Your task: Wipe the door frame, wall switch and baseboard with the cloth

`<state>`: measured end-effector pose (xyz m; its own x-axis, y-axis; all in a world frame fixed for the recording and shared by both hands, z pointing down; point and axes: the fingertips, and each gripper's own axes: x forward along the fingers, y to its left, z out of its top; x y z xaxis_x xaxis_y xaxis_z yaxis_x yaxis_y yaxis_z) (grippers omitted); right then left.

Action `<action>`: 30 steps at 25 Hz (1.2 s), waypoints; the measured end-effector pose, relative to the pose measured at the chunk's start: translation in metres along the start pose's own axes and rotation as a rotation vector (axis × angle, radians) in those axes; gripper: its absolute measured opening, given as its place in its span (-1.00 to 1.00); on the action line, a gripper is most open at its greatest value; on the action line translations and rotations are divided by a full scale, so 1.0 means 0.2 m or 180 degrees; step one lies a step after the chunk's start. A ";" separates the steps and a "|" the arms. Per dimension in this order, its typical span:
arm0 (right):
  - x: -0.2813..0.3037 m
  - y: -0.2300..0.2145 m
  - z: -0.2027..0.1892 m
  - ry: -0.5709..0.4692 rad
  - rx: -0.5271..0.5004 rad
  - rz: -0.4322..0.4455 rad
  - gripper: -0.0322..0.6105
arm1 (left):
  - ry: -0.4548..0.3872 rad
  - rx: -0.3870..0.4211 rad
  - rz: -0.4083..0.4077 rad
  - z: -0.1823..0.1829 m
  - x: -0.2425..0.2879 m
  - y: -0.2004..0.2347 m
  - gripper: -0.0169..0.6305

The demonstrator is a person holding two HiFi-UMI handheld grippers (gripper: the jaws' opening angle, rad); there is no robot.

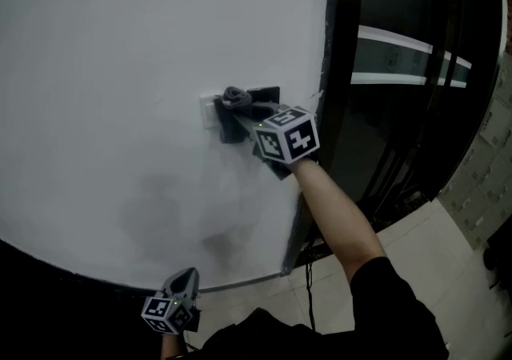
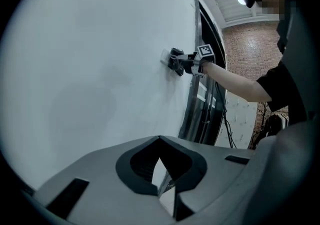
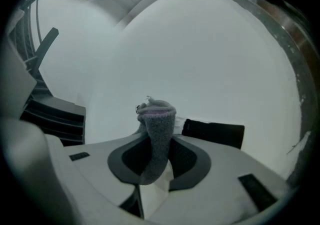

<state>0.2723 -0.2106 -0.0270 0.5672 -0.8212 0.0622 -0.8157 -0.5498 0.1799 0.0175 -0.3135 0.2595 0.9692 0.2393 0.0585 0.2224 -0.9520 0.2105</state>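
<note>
Cloth [image 1: 234, 97], grey and bunched into a narrow roll, is being pinched between the jaws of the right gripper [image 1: 238, 117], which are closing tightly on its lower part while its folded end is sticking out past the jaw tips. In the right gripper view, the cloth [image 3: 156, 139] is standing up between the dark pads and leaning toward the white wall [image 1: 120, 70]. The folded end is pressing against the wall switch [image 1: 210, 110], a pale plate mounted on the wall just beside the dark door frame [image 1: 336, 70]. The person's bare right forearm [image 1: 336, 206] is reaching up and forward to the switch, with a dark sleeve showing at the elbow. The left gripper [image 1: 184, 278] is hanging low near the bottom of the wall, well apart from the switch, pointing at the plain wall surface. Its jaws are sitting together with only a thin slit between them and are gripping nothing. A thin cable [image 1: 308, 286] is running down by the foot of the door frame onto the light tiled floor [image 1: 432, 246].
</note>
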 end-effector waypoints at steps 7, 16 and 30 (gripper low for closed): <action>-0.07 -0.18 -0.05 0.0017 0.0319 -0.0048 -0.61 | 0.0024 -0.0022 -0.0072 -0.03 0.07 -0.07 -0.94; -0.13 -0.22 -0.06 -0.0015 0.0530 0.0101 -0.61 | -0.0018 -0.0040 0.0053 -0.03 0.01 0.00 -0.94; -0.26 -0.44 -0.15 0.0062 0.0598 -0.0189 -0.61 | 0.0003 0.0002 -0.0052 -0.02 0.06 -0.05 -0.94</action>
<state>0.3184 -0.1149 -0.0176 0.6156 -0.7843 0.0762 -0.7865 -0.6176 -0.0024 0.0268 -0.2998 0.2618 0.9653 0.2550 0.0560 0.2382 -0.9481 0.2108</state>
